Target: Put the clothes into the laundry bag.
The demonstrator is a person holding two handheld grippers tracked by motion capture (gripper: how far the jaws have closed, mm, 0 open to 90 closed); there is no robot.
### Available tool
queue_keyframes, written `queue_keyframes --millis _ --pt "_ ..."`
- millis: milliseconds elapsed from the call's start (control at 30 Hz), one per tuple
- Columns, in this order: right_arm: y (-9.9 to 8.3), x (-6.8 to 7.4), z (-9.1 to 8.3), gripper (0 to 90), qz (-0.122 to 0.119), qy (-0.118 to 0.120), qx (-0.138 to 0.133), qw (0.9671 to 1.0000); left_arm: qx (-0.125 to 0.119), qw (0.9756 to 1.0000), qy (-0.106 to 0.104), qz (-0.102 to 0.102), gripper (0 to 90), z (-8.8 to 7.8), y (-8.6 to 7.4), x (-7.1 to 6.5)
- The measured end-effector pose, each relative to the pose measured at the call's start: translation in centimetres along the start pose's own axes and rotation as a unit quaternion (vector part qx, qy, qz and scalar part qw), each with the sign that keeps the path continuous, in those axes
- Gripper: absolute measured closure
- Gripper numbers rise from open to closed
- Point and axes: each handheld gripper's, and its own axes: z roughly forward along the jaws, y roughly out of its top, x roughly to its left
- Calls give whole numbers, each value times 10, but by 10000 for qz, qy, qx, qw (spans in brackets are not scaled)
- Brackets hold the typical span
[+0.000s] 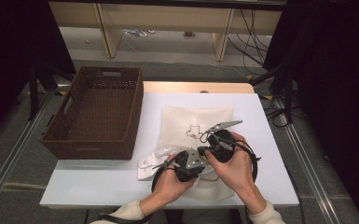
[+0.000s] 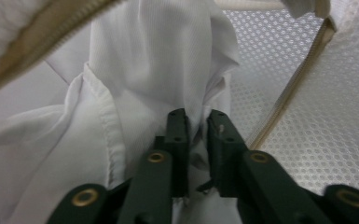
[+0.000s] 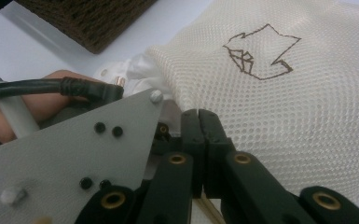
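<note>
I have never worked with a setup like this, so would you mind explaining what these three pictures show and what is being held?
There is no robot arm here: a person at a table holds a hand-held gripper in each hand. The high view looks down from above; the left gripper and right gripper meet over a cream mesh laundry bag on the white table. A brown woven basket stands at the left. The other two pictures come from cameras riding on each gripper, looking along its black fingers. In the left gripper view, those fingers pinch a white garment beside the bag's zipper edge. In the right gripper view, the fingers are closed at the bag's edge; whether they grip the mesh I cannot tell.
</note>
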Motion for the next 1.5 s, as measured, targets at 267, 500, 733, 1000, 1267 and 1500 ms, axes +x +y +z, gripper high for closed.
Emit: queue_keyframes --millis 267,500,733,1000,1267,1500 --pt "1 -1 -2 900 28 -6 9 10000 -222 9993 -275 -144 466 -35 -4 -8" --pt "1 -1 -1 900 -7 -20 14 10000 -521 9980 -204 -281 363 -85 -13 4" --pt "1 -1 -1 900 24 -16 53 10000 -273 9978 325 -515 310 -106 -40 33" --pt "1 -2 0 900 -10 -3 57 10000 385 9969 525 -440 260 -94 -66 51" --pt "1 -3 0 900 -35 31 98 9999 894 9935 487 -518 263 -76 -86 60" --pt "0 -2 1 900 -44 -39 44 10000 932 9935 365 -537 590 -75 -87 58"
